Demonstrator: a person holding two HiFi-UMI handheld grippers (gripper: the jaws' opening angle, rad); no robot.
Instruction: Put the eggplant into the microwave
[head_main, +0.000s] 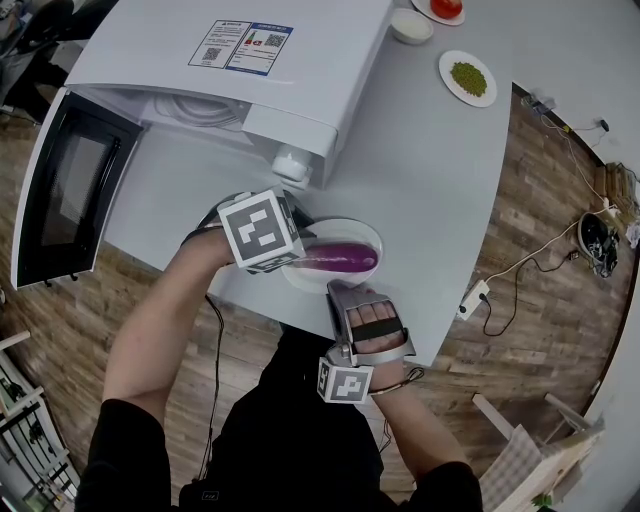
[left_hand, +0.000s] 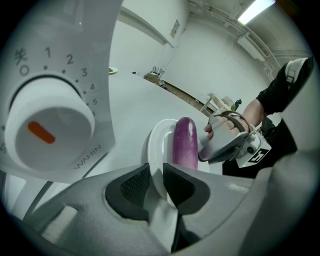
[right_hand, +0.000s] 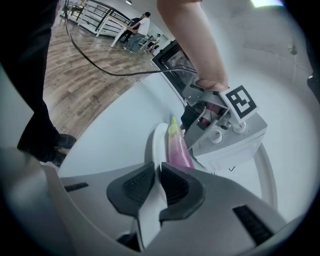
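Fingers (left_hand: 134, 189) of the left gripper (left_hand: 156, 181) pinch the edge of a white round plate (left_hand: 156, 142), with 1 dark pad on each side of the rim. The right gripper (right_hand: 157, 182) does the same on another part of the rim, and its gap is just as thin. Both grippers hold the plate and nothing else.

A long purple eggplant (head_main: 342, 258) lies flat on the plate, and no gripper touches it. The plate is over a pale grey table (head_main: 430, 160), just in front of a big white microwave (head_main: 250, 80). The microwave's black-framed door (head_main: 62, 195) hangs wide open on the left. I cannot tell if the plate rests on the table or is lifted a little.

The person's left arm (head_main: 160, 320) reaches up from the bottom left, and its gripper tips steeply down at the plate's left side. The right hand (head_main: 385, 345) comes in from below, at the near side, and tips down less.

In the head view, the left gripper's marker cube (head_main: 262, 230) covers its jaws and a bit of the plate. In the right gripper view, the left gripper hides the far end of the eggplant. In the left gripper view, a round white knob (left_hand: 50, 132) with an orange mark fills the left side. The inside of the microwave is hard to see.
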